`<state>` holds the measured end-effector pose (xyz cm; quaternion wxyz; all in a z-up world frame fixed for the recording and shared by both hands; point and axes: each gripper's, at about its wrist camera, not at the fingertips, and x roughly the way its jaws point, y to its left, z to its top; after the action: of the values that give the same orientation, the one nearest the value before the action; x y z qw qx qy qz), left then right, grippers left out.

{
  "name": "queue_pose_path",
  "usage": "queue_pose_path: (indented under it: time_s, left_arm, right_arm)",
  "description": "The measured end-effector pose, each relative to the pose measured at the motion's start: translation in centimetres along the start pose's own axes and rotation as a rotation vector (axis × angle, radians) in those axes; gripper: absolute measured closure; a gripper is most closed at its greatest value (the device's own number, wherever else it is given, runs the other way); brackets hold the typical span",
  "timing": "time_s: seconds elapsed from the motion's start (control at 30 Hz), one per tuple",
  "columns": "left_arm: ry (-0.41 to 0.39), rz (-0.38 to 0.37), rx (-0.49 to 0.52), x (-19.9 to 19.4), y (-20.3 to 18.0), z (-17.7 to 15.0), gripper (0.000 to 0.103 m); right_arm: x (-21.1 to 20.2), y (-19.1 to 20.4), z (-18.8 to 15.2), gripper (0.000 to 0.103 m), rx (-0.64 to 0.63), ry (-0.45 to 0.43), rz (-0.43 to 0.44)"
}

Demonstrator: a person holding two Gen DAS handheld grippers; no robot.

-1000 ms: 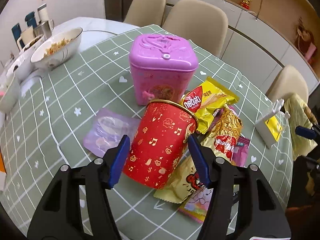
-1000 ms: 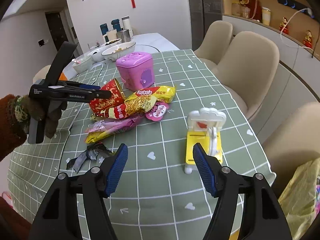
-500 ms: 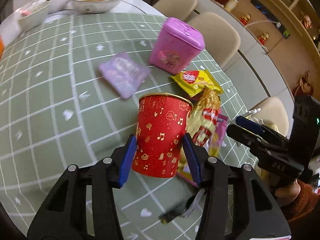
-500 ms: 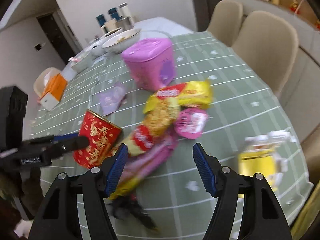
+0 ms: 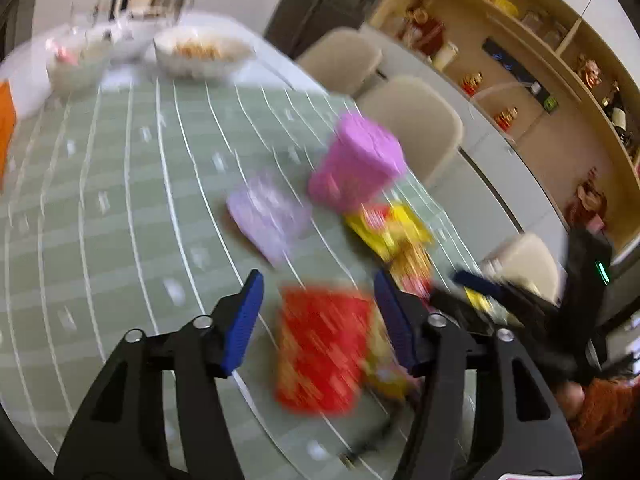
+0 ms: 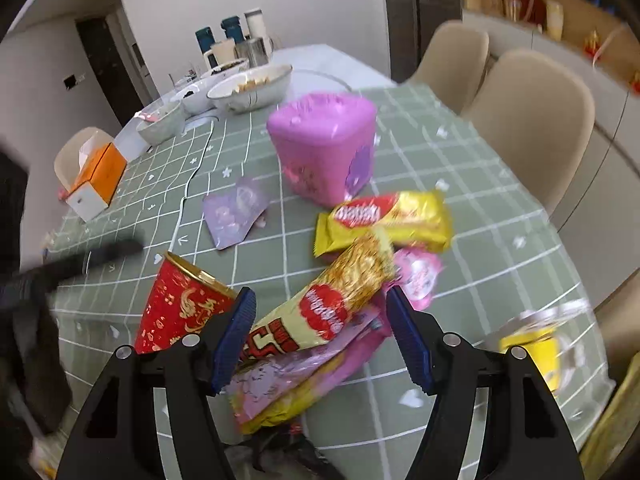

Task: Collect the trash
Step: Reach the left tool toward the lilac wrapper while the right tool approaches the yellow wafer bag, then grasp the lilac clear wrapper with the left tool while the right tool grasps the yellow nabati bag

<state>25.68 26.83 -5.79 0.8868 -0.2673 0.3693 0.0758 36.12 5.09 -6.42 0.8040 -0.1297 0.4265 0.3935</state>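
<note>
Left wrist view, badly smeared: left gripper (image 5: 318, 322) spread wide, gripping nothing — red cup (image 5: 320, 350) standing upright on the green checked tablecloth (image 5: 120, 184) directly ahead, between the blue pads but clear of both. Beyond it, yellow wafer packet (image 5: 386, 228), purple pouch (image 5: 268, 216), pink tin (image 5: 356, 166).

Right wrist view: right gripper (image 6: 320, 334) also wide open and empty, straddling the noodle packet (image 6: 332, 300) — long axis running from lower left to upper right, near end between the pads. Same red cup (image 6: 180, 306) just left of the left pad, pink wrappers (image 6: 304, 376) underneath. Looks closer to this arm; probably a matter of closing on the packet across its width.
</note>
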Motion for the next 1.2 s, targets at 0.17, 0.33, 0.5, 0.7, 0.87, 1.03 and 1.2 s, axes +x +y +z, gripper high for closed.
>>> queue_pose_path:
  time_s: [0.17, 0.33, 0.5, 0.7, 0.87, 1.03, 1.2]
  left_arm:
    - [0.032, 0.136, -0.034, 5.6, 2.6, 3.1, 0.047]
    - [0.071, 0.224, -0.059, 9.6, 2.9, 3.2, 0.082]
    - [0.086, 0.149, -0.061, 8.7, 1.1, 2.1, 0.101]
    - [0.091, 0.097, -0.047, 5.9, -0.6, -0.1, 0.102]
    - [0.102, 0.090, -0.068, 4.8, -0.4, -1.3, 0.102]
    - [0.106, 0.088, -0.092, 4.7, 0.4, -1.5, 0.102]
    - [0.106, 0.093, -0.102, 4.8, 0.4, -1.8, 0.102]
  right_arm:
    - [-1.2, -1.3, -0.2, 0.039, -0.014, -0.033, -0.044]
    - [-1.6, -3.1, 0.4, 0.047, 0.003, -0.039, -0.050]
    - [0.1, -4.4, 2.6, 0.047, 0.011, -0.009, 0.001]
    - [4.9, -5.9, 6.6, 0.047, 0.014, 0.038, -0.080]
    - [9.7, -7.6, 7.6, 0.047, 0.076, 0.142, -0.108]
    - [11.3, -7.4, 6.5, 0.047, 0.022, 0.197, -0.094]
    - [9.7, -7.0, 5.3, 0.086, 0.013, 0.196, -0.007]
